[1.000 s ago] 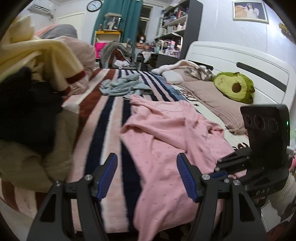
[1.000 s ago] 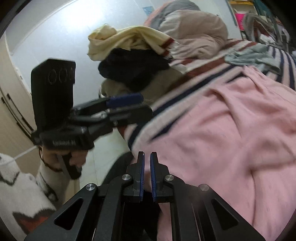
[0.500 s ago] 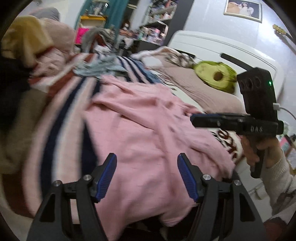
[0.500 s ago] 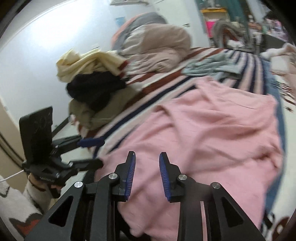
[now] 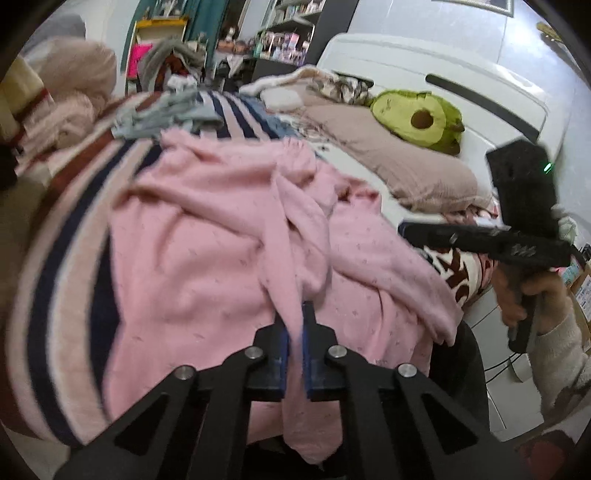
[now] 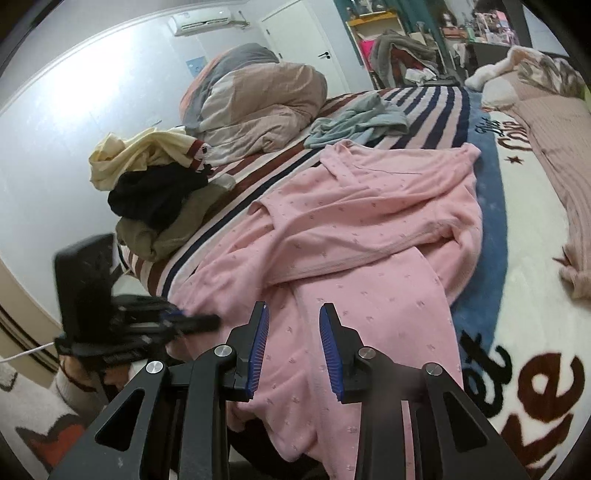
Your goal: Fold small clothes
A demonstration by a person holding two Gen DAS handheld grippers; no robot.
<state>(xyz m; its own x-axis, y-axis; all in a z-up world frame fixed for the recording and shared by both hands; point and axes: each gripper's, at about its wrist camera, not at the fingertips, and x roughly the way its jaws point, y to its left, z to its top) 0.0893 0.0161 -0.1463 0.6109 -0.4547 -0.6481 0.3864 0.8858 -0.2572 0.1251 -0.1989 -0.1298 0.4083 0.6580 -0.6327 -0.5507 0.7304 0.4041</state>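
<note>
Covering most of the near bed is a pink garment (image 6: 354,236), crumpled, small dotted print, lying on a striped blanket (image 6: 424,110) with pink, navy and dark red bands; its near edge hangs over the side of the bed. Left gripper (image 5: 294,332) is clamped on a fold of that pink fabric, blue pads pressed together with cloth pinched between and draping down below the jaws. Right gripper (image 6: 293,332) has fingers apart with a clear gap, hovering over the garment's lower edge, pink cloth visible behind the gap, pads not pressing anything. In the left wrist view the right gripper shows at the right side, held by a hand (image 5: 517,295) in a pale knit sleeve.

Room: bedroom, cluttered. Grey-blue garment (image 6: 354,122) lies further up the blanket, apart from the pink one. Pile of clothes (image 6: 155,192) at the blanket's left edge, cream on top, black in the middle, olive below. Bundled duvet (image 6: 255,96) behind it near a white wall with an air conditioner (image 6: 207,22) and a white door (image 6: 299,44). Avocado plush (image 5: 417,120) rests against a white headboard (image 5: 443,74), on a mauve pillow (image 5: 388,158). Blue-bordered white blanket (image 6: 532,280) with brown lettering to the right. Teal curtain (image 5: 201,14), dark shelves (image 5: 288,33) with small items at the far end.
</note>
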